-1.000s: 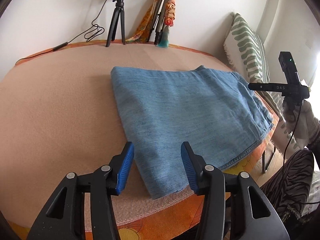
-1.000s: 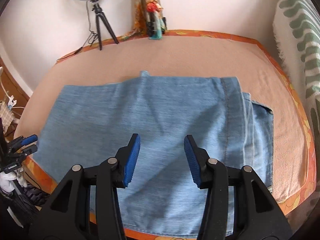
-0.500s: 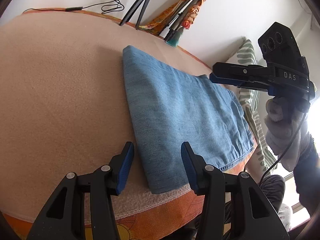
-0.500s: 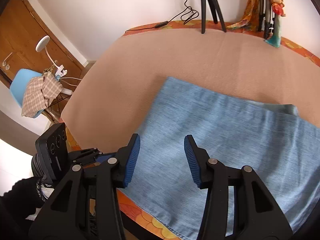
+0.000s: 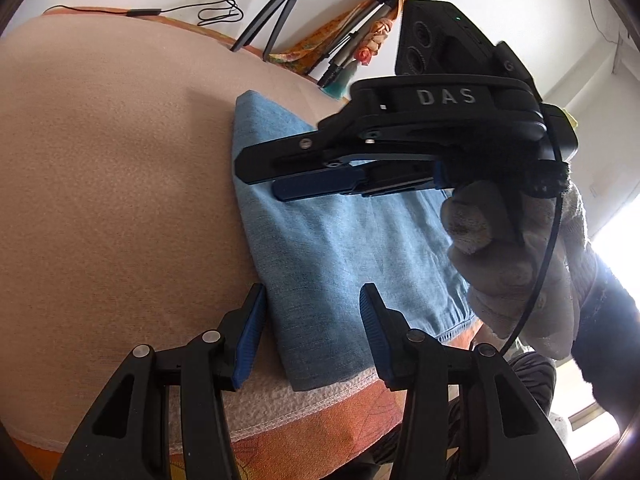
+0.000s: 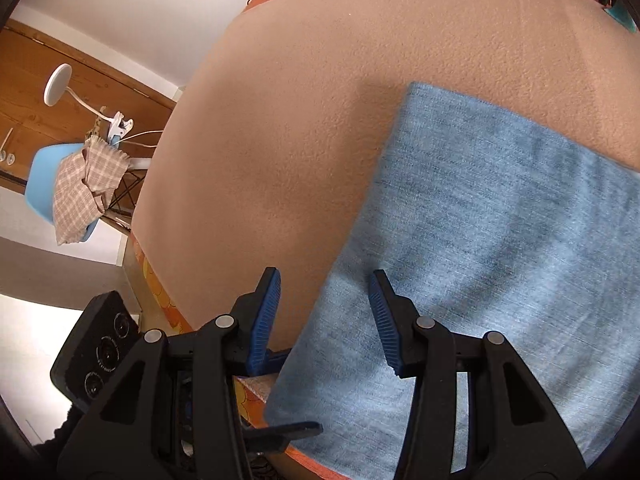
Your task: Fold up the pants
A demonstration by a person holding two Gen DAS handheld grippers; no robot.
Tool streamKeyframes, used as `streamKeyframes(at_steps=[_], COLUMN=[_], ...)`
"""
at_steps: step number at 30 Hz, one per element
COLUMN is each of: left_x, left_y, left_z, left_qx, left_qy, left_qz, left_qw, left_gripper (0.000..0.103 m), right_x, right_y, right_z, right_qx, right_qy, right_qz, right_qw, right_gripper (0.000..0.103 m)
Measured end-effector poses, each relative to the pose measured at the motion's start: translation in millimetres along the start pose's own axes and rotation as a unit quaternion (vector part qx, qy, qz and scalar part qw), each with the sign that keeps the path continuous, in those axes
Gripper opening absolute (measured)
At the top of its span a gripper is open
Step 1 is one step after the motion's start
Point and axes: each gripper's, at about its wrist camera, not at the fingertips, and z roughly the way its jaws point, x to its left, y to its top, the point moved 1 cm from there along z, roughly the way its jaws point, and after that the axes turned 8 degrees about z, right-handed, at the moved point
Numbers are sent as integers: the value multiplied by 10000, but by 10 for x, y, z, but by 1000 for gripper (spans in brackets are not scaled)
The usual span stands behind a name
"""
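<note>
The light blue denim pants [image 5: 320, 240] lie folded flat on the beige blanket-covered table [image 5: 100, 160]; they also show in the right wrist view [image 6: 500, 240]. My left gripper [image 5: 310, 332] is open, straddling the pants' near left folded edge close to the table's front. My right gripper [image 6: 324, 320] is open and empty over the same left folded edge. In the left wrist view the right gripper [image 5: 276, 176] reaches in from the right, hovering above the pants, held by a gloved hand [image 5: 520, 260].
A ring-light tripod [image 5: 276, 20] and a folded tripod with orange cloth [image 5: 352, 40] stand at the table's far edge. The orange tablecloth edge [image 5: 320, 440] marks the front rim. A blue chair with checked cloth [image 6: 76, 184] and a white lamp [image 6: 60, 84] stand beyond the table.
Both grippers have swung toward the pants' left folded edge. The right gripper has come in close over the pants in front of the left wrist camera. Both stay open.
</note>
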Motion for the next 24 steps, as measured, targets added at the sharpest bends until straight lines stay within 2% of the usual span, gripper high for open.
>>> streamKeyframes(at_steps=[2, 5, 7, 11, 14, 16, 18, 24], left_x=[-10, -35, -60, -138, -236, -295, -343, -397], left_y=[-2, 9, 15, 43, 67, 83, 90, 127], left_z=[-17, -49, -70, -96, -107, -125, -135, -121], left_qx=[-76, -160, -216, -334, -395, -444, -476, -486], left_qy=[-55, -99, -109, -139, -153, -156, -157, -125], left_qz=[-17, 40, 100, 237, 372, 479, 556, 719], left_qw=[10000, 9998, 9997, 9991, 9984, 9977, 9972, 9961], left_gripper=[43, 35, 29, 25, 25, 25, 25, 25], right_x=[-2, -9, 12, 112, 95, 143, 194, 320], right_y=[26, 67, 91, 208, 349, 430, 493, 572], right_z=[77, 100, 57, -124, -220, -200, -104, 167], right_qx=[19, 36, 9, -324, -513, -553, -405, -46], right_qy=[-18, 119, 60, -628, -1023, -1303, -1515, -2253], right_qz=[32, 167, 164, -20, 114, 26, -61, -278], right_qw=[10000, 9998, 9998, 9975, 9934, 9899, 9876, 9739], right_gripper=[48, 48, 48, 49, 58, 60, 63, 63])
